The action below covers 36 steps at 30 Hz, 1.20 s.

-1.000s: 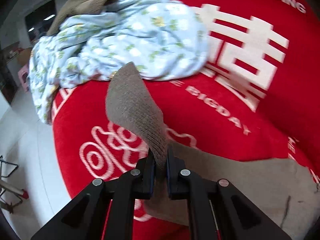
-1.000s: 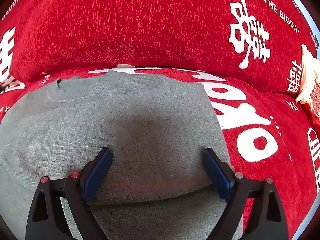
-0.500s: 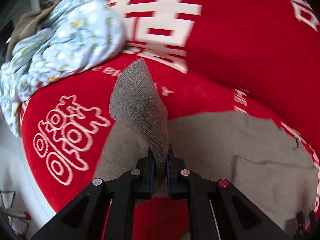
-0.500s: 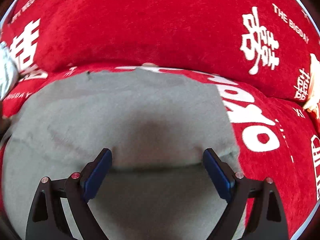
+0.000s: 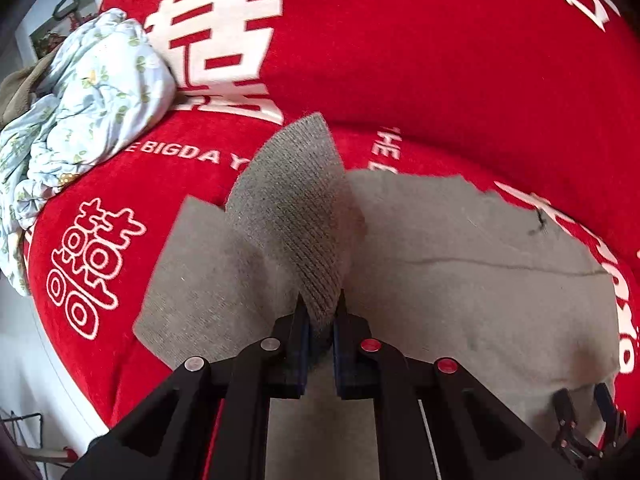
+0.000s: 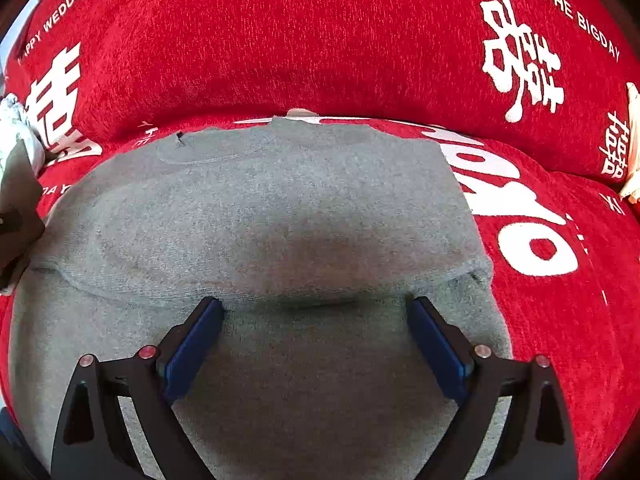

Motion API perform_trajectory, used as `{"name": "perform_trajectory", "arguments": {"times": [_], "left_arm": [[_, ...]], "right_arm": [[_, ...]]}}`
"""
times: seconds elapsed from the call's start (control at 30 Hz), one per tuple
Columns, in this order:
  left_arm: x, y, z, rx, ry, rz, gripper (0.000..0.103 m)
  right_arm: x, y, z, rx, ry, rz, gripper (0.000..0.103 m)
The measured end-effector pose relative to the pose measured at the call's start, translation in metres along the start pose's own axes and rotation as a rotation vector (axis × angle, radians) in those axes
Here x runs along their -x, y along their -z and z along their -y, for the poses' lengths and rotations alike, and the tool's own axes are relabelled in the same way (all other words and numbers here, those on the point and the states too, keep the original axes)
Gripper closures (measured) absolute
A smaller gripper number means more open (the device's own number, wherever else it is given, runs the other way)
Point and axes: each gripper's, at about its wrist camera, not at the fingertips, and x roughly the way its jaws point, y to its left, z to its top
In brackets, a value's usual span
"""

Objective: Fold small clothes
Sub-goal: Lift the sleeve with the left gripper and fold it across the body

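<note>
Setting: a sofa (image 6: 304,40) under a red cover printed with white characters and the words "THE BIGDAY" and "HAPPY WEDDING".
Main garment: a grey knitted sweater (image 6: 280,208) lies spread on the sofa seat, its neckline towards the backrest, where a small dark mark sits near the collar.
Fold: the part of the sweater nearest the right wrist camera is doubled over, so a soft ridge of cloth runs across the view just ahead of the fingertips.
Sleeve: one ribbed sleeve end (image 5: 296,200) is lifted off the seat and stands up in a curved flap over the flat body of the sweater (image 5: 460,280).
Left hand-held gripper (image 5: 320,320): closed tight, pinching the lifted sleeve end between its two pads.
Right hand-held gripper (image 6: 316,312): jaws spread wide and lately opening a little further, one finger at each side of the folded ridge; the pads do not pinch the cloth.
Other cloth: a crumpled pale blue sheet with small flowers (image 5: 88,104) is heaped at the far left end of the sofa, well apart from the sweater, with a brown cloth (image 5: 18,88) partly under it.
Floor: pale floor (image 5: 24,360) shows beyond the left edge of the seat.
</note>
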Motion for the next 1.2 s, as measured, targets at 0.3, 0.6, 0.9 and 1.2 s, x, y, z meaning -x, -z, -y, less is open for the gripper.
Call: {"name": "perform_trajectory", "arguments": {"times": [0.3,0.6,0.9,1.2], "left_arm": [[0.005,0.002,0.047,-0.054,-0.001,-0.003,0.093],[0.017,-0.002,0.095,-0.123,0.020,0.018,0.093],[0.021,0.006,0.128,-0.185,0.038,0.018,0.093],[0.031,0.010,0.158,-0.243,0.057,0.030,0.093]], "right_arm": [[0.000,0.000,0.002,-0.011,-0.024,0.010,0.003],[0.006,0.002,0.006,-0.031,-0.054,0.017,0.003],[0.018,0.015,0.011,0.039,0.003,0.011,0.003],[0.024,0.021,0.032,0.012,0.009,0.011,0.003]]}}
